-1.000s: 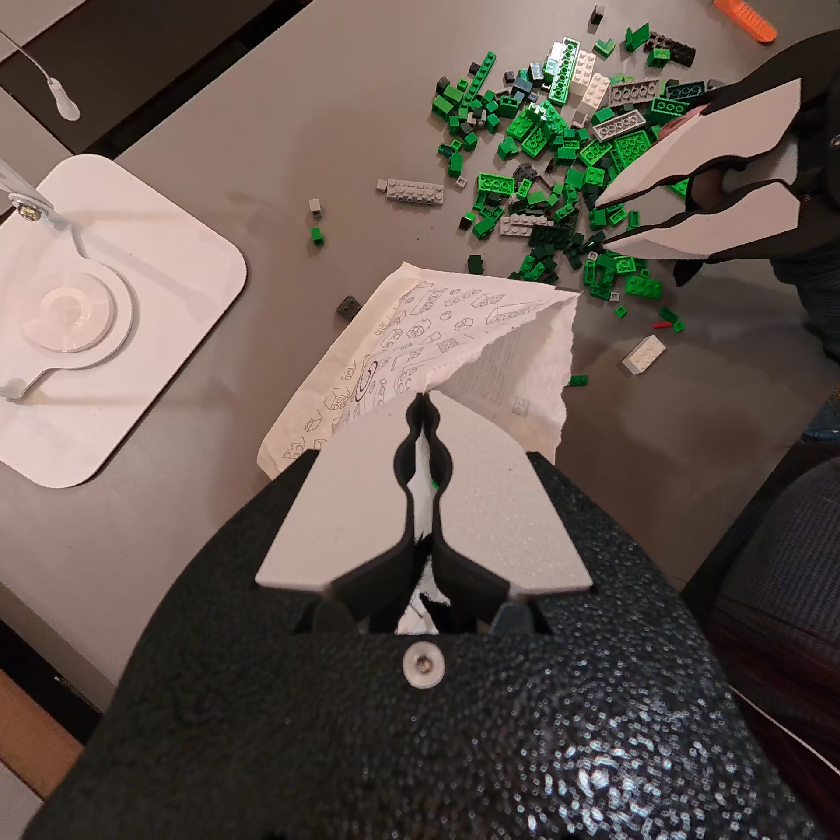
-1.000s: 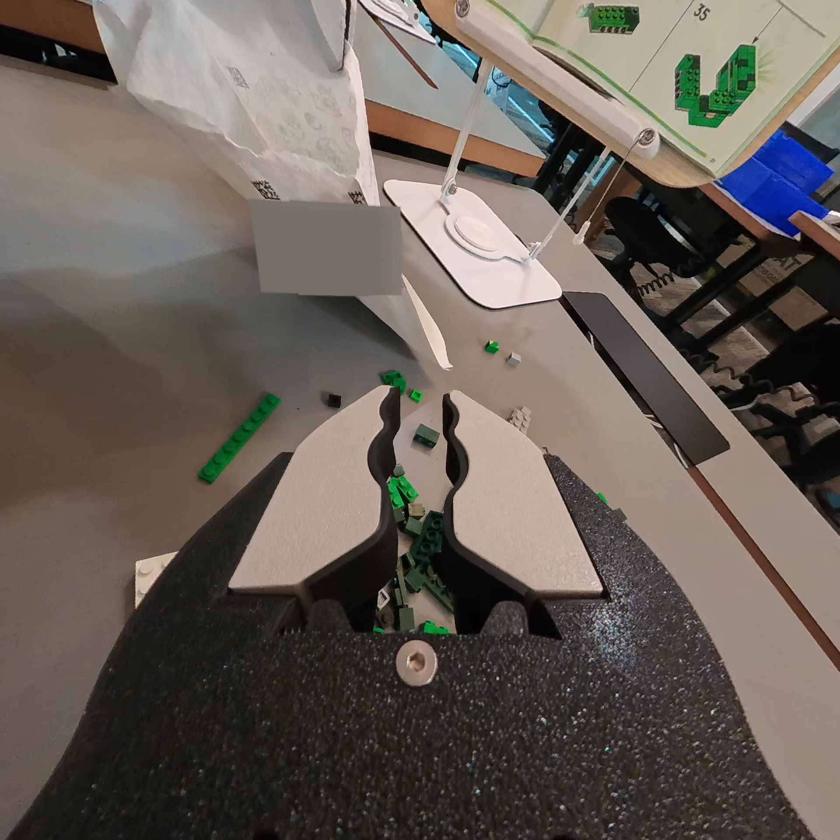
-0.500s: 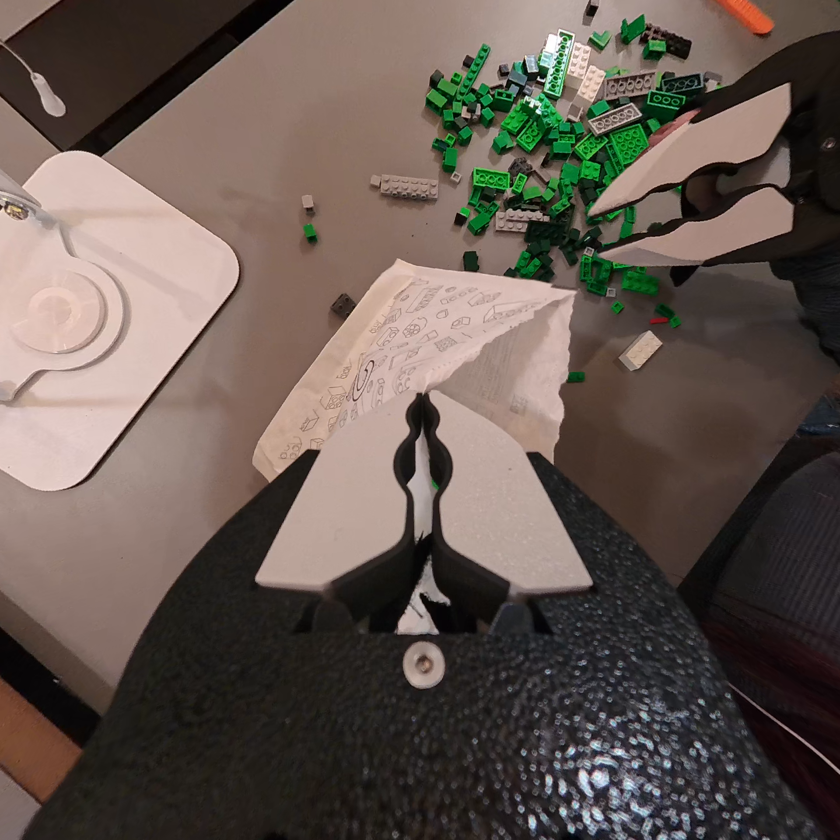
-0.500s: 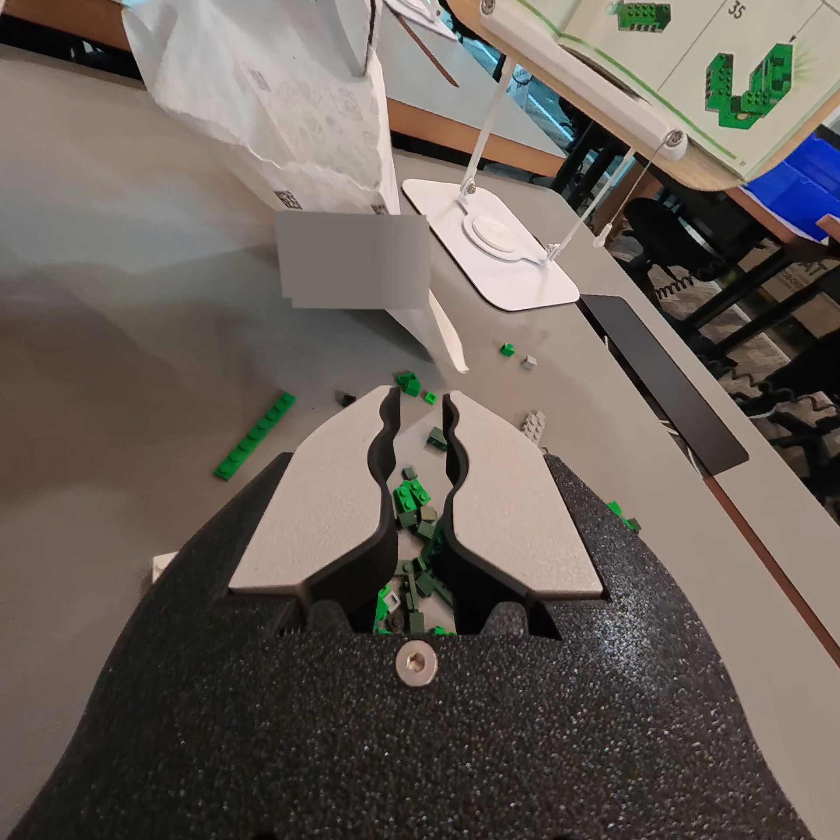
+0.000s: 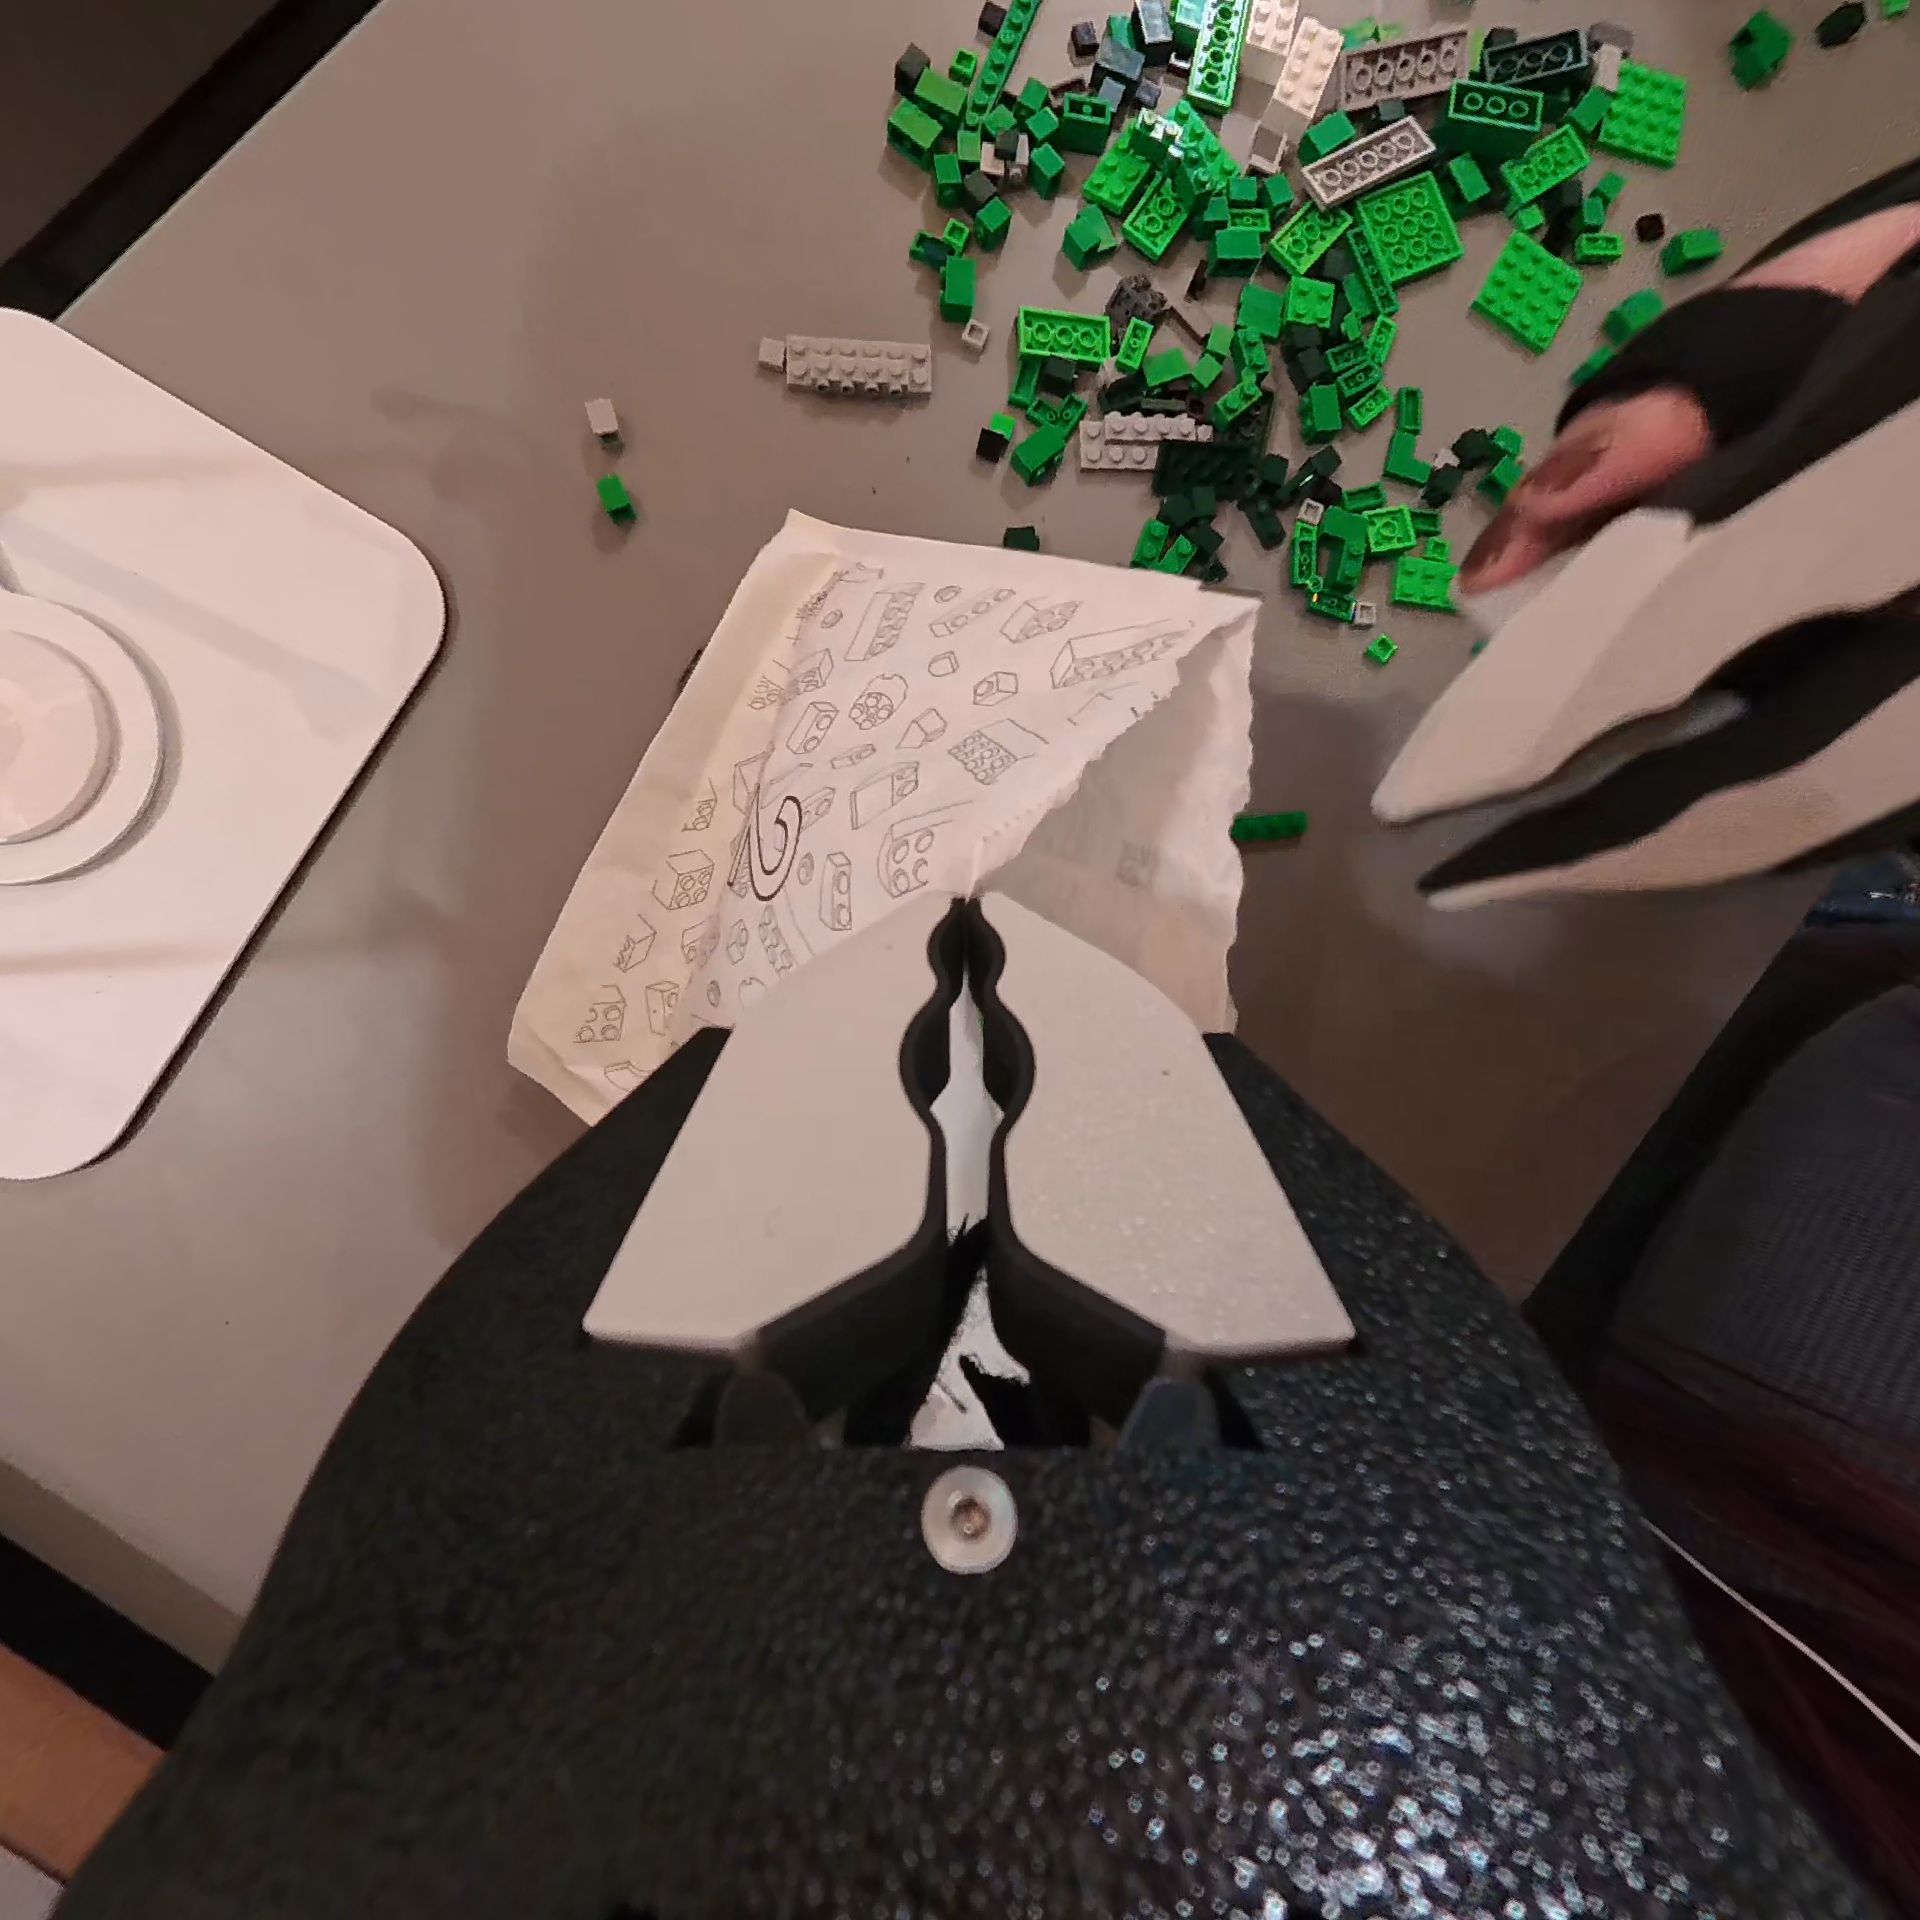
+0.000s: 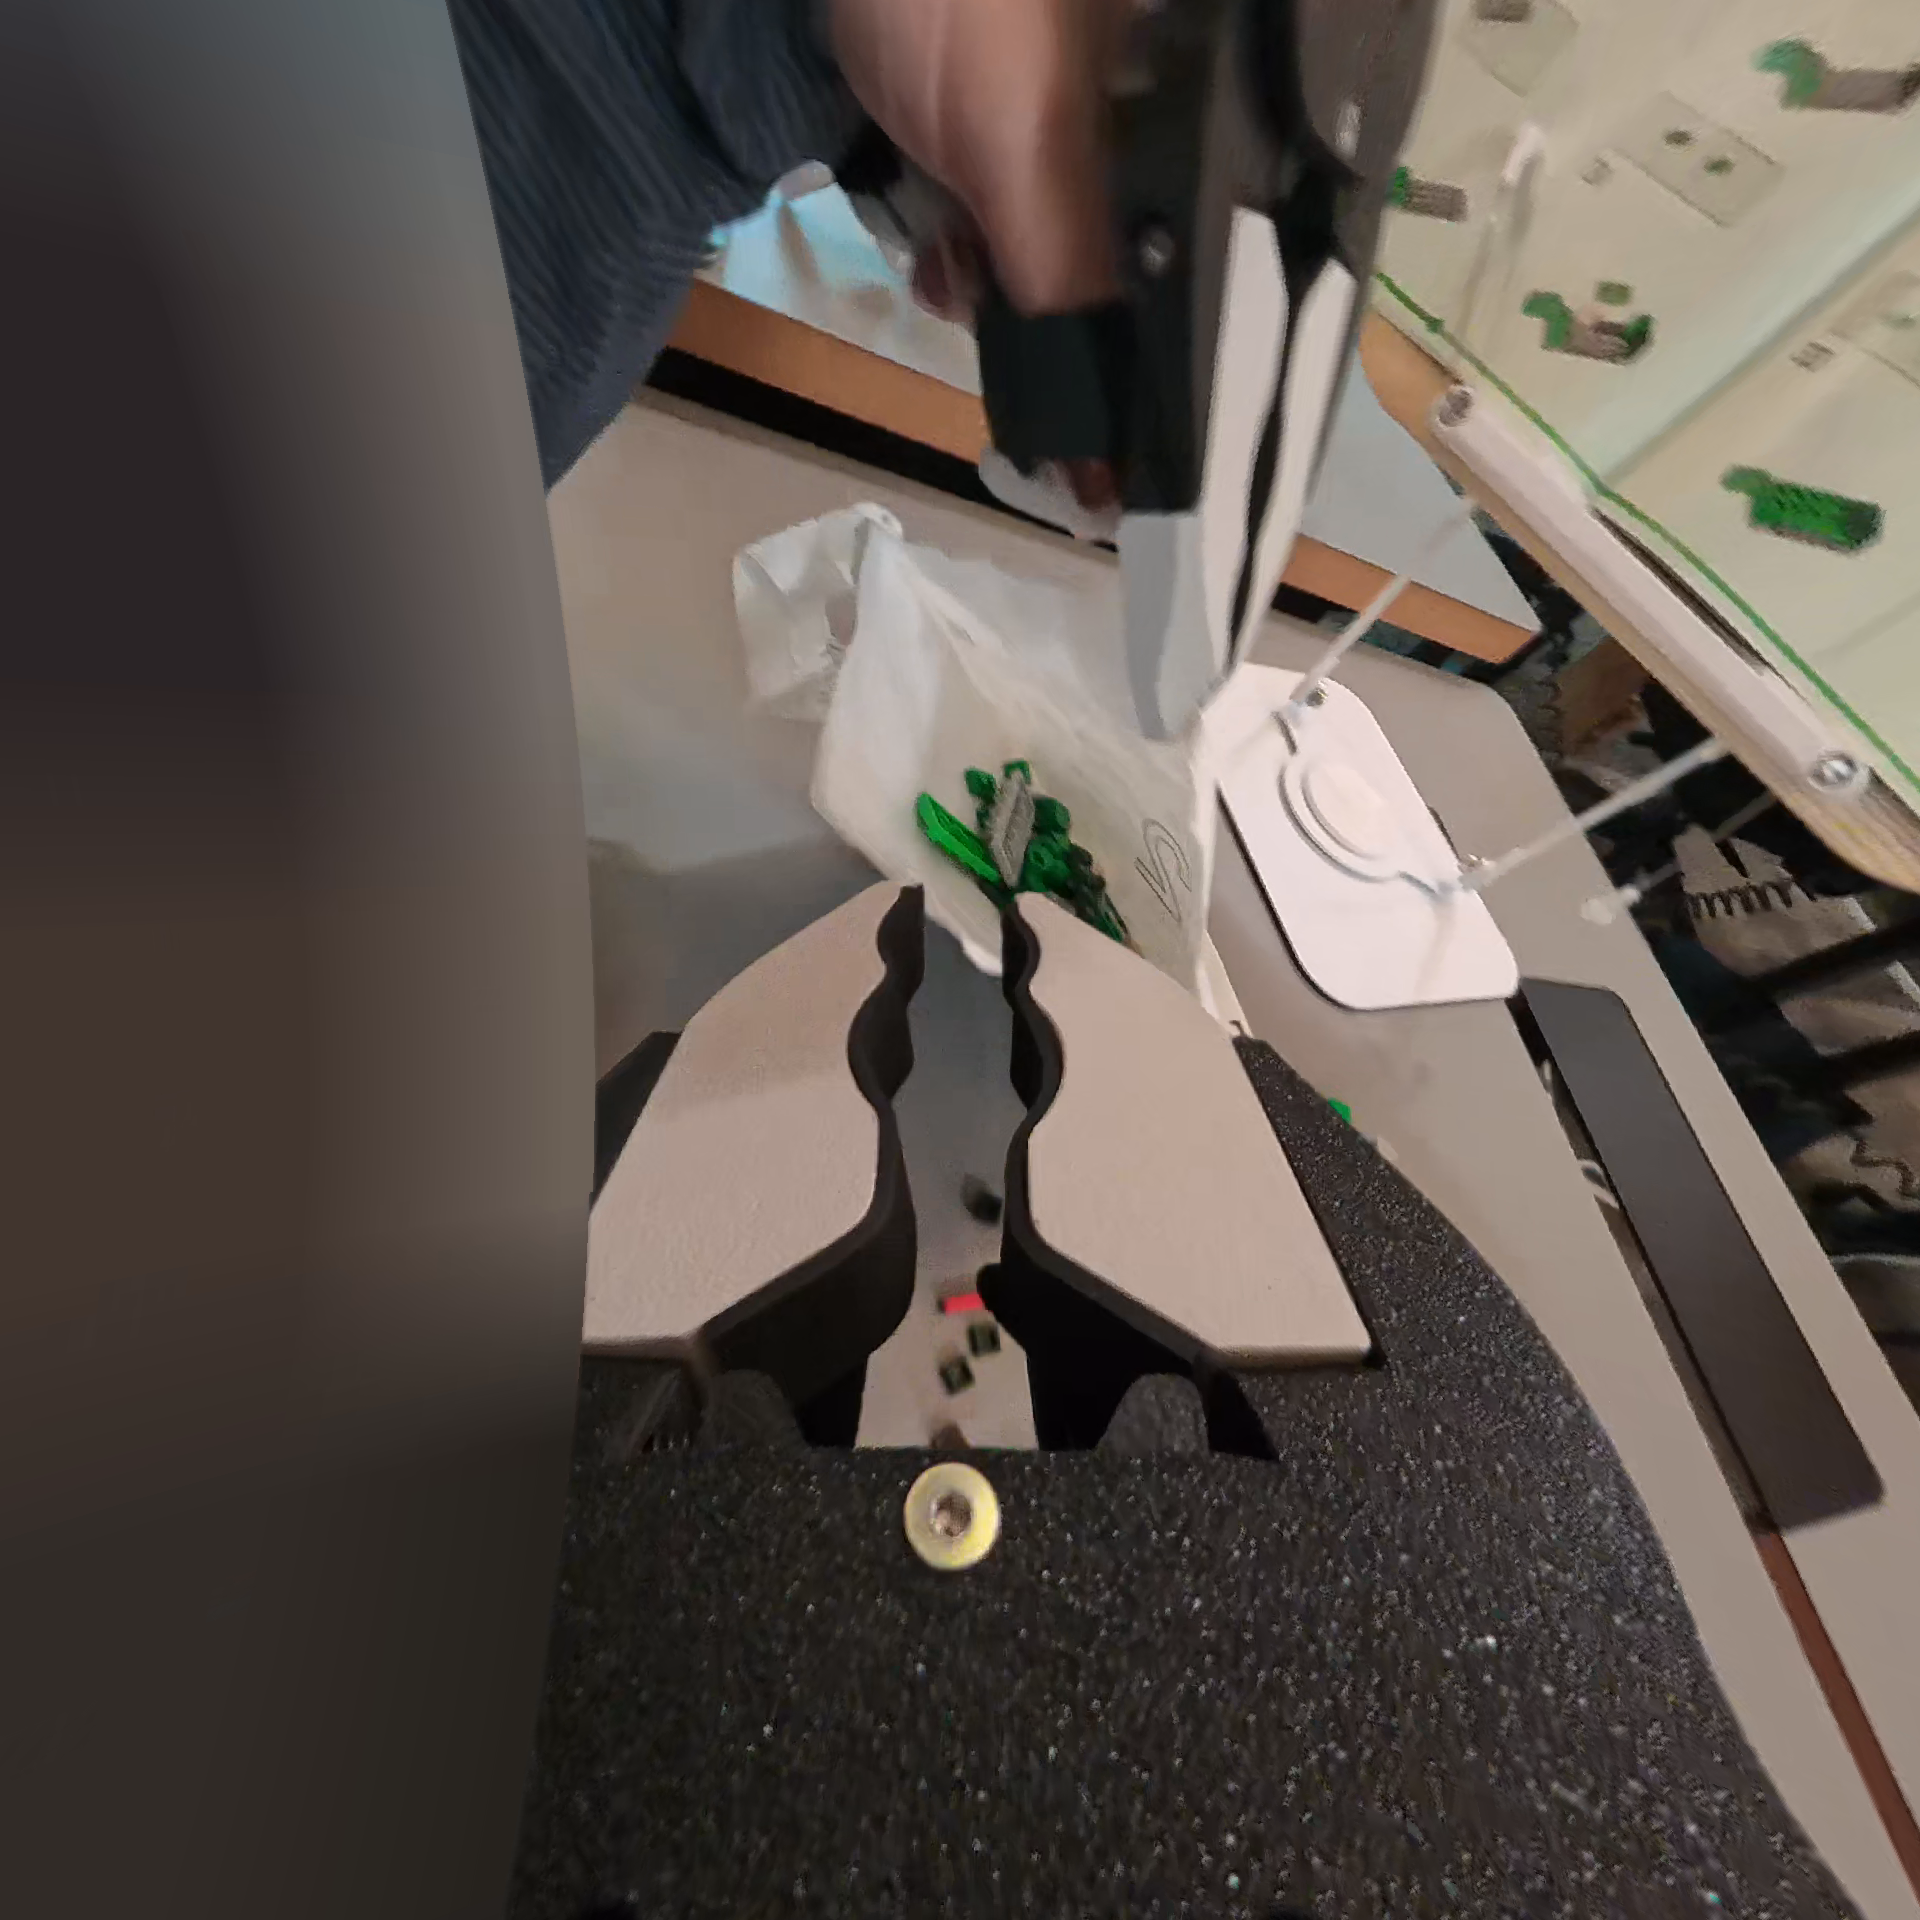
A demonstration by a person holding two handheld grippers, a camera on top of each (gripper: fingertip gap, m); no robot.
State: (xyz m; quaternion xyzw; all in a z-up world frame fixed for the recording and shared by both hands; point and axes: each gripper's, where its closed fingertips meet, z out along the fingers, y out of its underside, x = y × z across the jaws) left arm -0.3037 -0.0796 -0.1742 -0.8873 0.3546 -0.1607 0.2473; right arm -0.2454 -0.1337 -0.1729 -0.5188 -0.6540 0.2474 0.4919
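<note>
Left gripper (image 5: 966,914): clamped on white paper bag (image 5: 873,748), held above desk (image 5: 416,312). Right gripper (image 6: 961,914): parted, empty, just short of the bag's mouth.

Left wrist view looks steeply down, high above grey table (image 5: 436,260); right wrist view sits low, near tabletop, facing across it (blurred); both share paper bag (image 5: 894,727) (image 6: 935,707), white stand base (image 5: 156,727) (image 6: 1361,821).

Paper bag (image 5: 935,727) above table (image 5: 416,208) | brick pile (image 5: 1299,260) beyond it (some bricks inside) | stand base (image 5: 156,727) left
</note>
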